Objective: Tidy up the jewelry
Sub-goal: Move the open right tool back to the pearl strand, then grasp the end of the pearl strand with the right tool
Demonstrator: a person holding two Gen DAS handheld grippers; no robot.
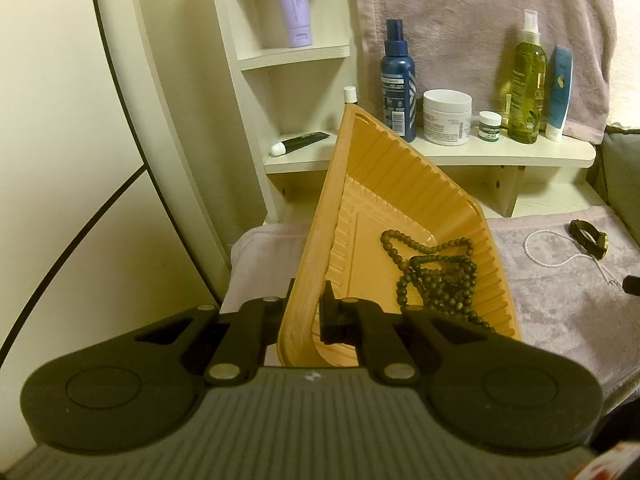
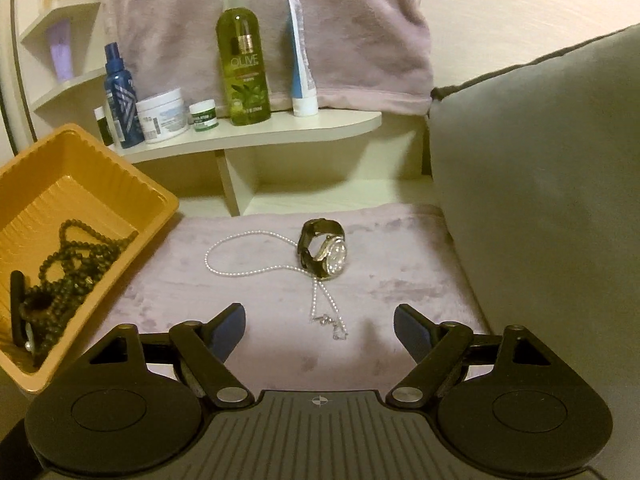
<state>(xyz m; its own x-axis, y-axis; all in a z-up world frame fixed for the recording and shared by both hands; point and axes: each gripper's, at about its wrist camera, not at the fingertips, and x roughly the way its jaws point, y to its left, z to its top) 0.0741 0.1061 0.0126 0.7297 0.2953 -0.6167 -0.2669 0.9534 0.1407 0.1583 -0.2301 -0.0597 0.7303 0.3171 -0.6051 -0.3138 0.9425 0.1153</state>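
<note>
My left gripper [image 1: 306, 312] is shut on the near wall of an orange plastic tray [image 1: 400, 168] and holds it tilted up. A dark beaded necklace [image 1: 436, 272] lies heaped in the tray; it also shows in the right wrist view [image 2: 76, 260] inside the tray [image 2: 132, 184]. A white pearl necklace [image 2: 248, 256] and a wristwatch [image 2: 326, 252] with a black strap lie on the mauve cloth [image 2: 400, 280]. My right gripper [image 2: 320, 328] is open and empty, just short of the pearl necklace's clasp end.
A cream shelf [image 2: 280, 128] behind holds a blue spray bottle [image 2: 120, 96], white jar [image 2: 162, 116], small green jar [image 2: 203, 117], olive bottle [image 2: 242, 60] and blue tube [image 2: 302, 60]. A grey cushion [image 2: 540, 200] stands at the right. A mauve towel [image 2: 260, 20] hangs behind.
</note>
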